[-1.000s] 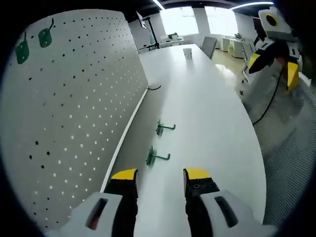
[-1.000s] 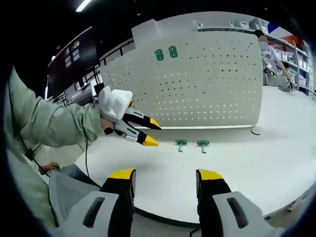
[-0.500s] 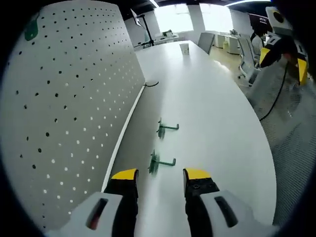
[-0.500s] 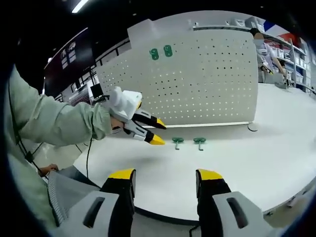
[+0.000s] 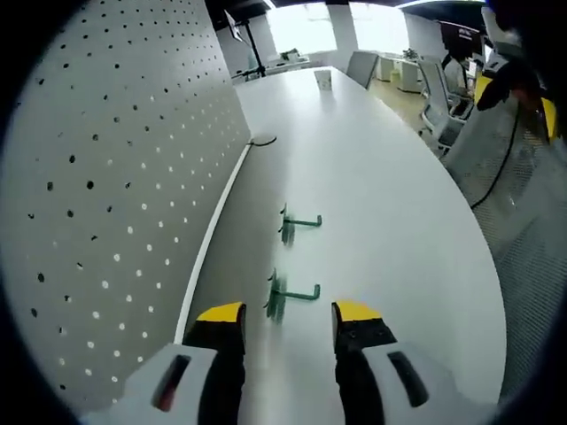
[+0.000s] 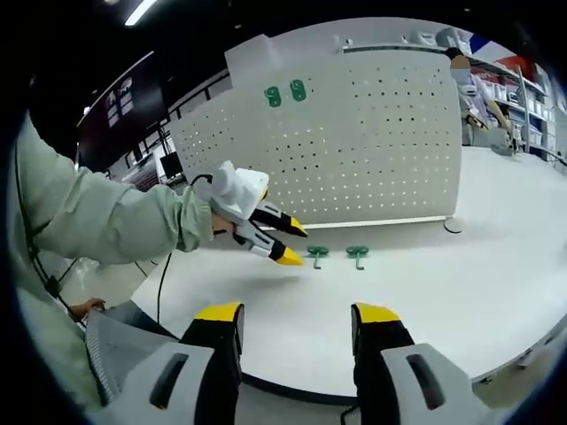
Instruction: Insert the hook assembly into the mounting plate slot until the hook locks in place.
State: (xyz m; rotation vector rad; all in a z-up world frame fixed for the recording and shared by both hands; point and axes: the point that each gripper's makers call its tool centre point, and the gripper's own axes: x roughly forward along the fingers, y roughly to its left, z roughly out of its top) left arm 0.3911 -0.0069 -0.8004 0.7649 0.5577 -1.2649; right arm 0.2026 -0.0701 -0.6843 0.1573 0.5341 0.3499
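Office: long table [image 5: 390, 204], chairs [image 5: 434, 84]

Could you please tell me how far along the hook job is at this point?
Done: two green hooks already hang on the pegboard. In hand: the open left gripper is nearing the closer loose hook. Left: gripping it and inserting it; the second loose hook lies beyond.

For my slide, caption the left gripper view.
Open left gripper nears a green hook lying beside the pegboard.
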